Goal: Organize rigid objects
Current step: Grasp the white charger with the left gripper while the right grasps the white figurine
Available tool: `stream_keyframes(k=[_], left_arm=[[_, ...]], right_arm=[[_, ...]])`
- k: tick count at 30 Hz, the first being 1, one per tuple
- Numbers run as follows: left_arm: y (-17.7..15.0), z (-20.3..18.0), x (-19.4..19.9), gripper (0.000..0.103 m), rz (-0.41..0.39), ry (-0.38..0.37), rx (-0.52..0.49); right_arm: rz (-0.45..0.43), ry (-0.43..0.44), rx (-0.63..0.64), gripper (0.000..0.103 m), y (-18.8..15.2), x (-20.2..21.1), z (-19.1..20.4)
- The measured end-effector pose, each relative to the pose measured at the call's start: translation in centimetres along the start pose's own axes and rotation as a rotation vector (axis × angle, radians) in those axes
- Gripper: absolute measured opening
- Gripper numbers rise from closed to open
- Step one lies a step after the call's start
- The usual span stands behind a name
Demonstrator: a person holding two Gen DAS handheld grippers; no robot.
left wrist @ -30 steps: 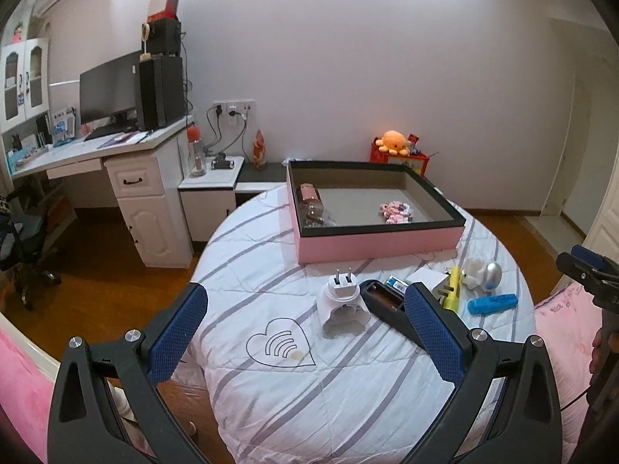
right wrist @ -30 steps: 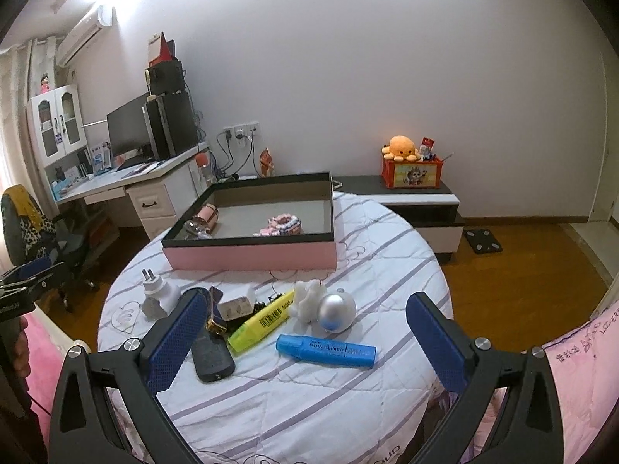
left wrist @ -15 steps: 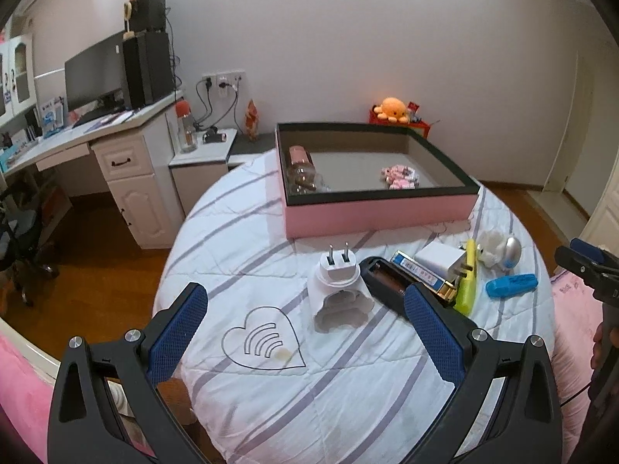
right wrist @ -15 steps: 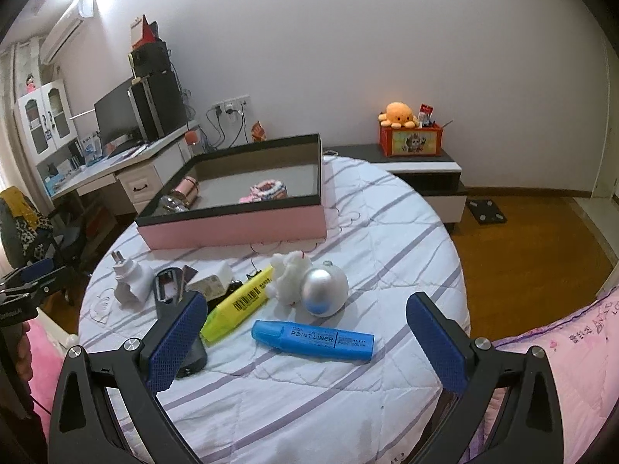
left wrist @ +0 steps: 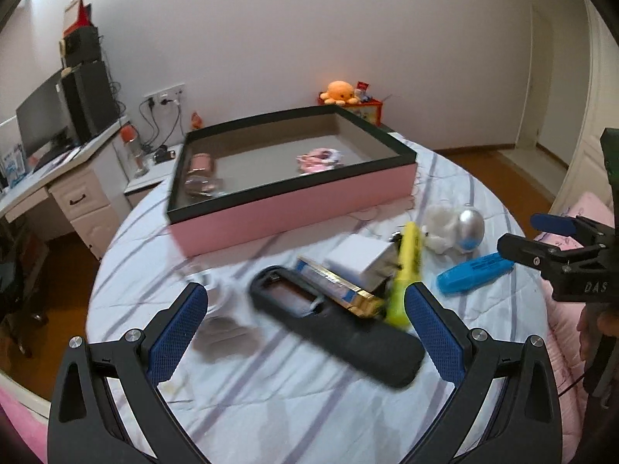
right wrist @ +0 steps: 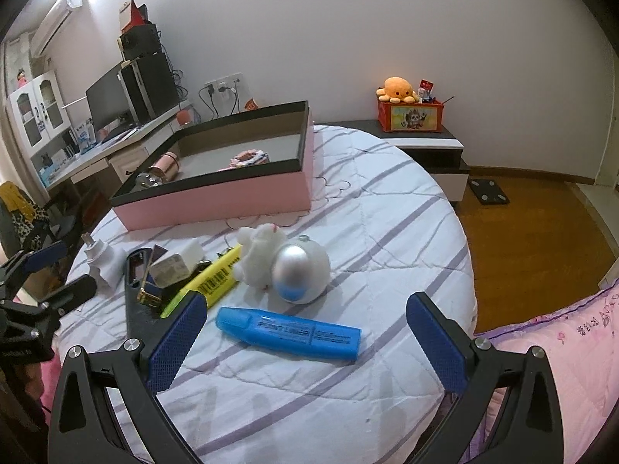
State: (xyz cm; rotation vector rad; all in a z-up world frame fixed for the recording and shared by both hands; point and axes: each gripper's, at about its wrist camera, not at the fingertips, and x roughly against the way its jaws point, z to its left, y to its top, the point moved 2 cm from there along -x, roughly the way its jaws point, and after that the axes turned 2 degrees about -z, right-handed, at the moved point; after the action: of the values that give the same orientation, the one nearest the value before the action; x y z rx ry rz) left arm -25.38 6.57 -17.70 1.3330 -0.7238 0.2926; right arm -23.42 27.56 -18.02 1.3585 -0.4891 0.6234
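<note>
A pink box with a black rim [left wrist: 294,208] [right wrist: 216,197] stands at the back of the round table and holds a few small items. In front of it lie a black case [left wrist: 336,328], a white charger block [left wrist: 358,259], a yellow highlighter [left wrist: 406,274] [right wrist: 205,284], a silver and white toy [right wrist: 298,270], a white plug adapter [right wrist: 98,266] and a blue marker [right wrist: 288,332] [left wrist: 476,272]. My left gripper [left wrist: 305,328] is open, low over the black case. My right gripper [right wrist: 305,338] is open, with the blue marker between its fingers.
The striped cloth covers the table [right wrist: 387,212]. A desk with a monitor [left wrist: 42,127] stands at the left. A low cabinet with an orange plush [right wrist: 400,91] stands behind. Pink bedding [right wrist: 561,328] lies at the right. Wooden floor surrounds the table.
Both grippers have moved forward and lower towards the objects. The left one has swung right, from the plug adapter to over the black case. The right one has closed in on the blue marker.
</note>
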Motion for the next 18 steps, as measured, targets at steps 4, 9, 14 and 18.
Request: stream_keyframes(k=[4, 9, 14, 18], left_arm=[[0.9, -1.8, -1.6, 0.097, 0.004, 0.0, -0.035], [1.5, -3.5, -4.5, 0.084, 0.053, 0.02, -0.073], [1.5, -4.2, -7.2, 0.076, 0.12, 0.02, -0.088], [1.4, -4.2, -8.0, 0.057, 0.15, -0.024, -0.093]], right_arm=[[0.004, 0.005, -0.011, 0.103, -0.2, -0.2, -0.9], [0.009, 0.019, -0.032, 0.103, -0.1, -0.8, -2.0], [0.023, 0.037, -0.039, 0.103, 0.0, -1.9, -2.8], [0.029, 0.047, -0.038, 0.103, 0.2, -2.6, -2.9]])
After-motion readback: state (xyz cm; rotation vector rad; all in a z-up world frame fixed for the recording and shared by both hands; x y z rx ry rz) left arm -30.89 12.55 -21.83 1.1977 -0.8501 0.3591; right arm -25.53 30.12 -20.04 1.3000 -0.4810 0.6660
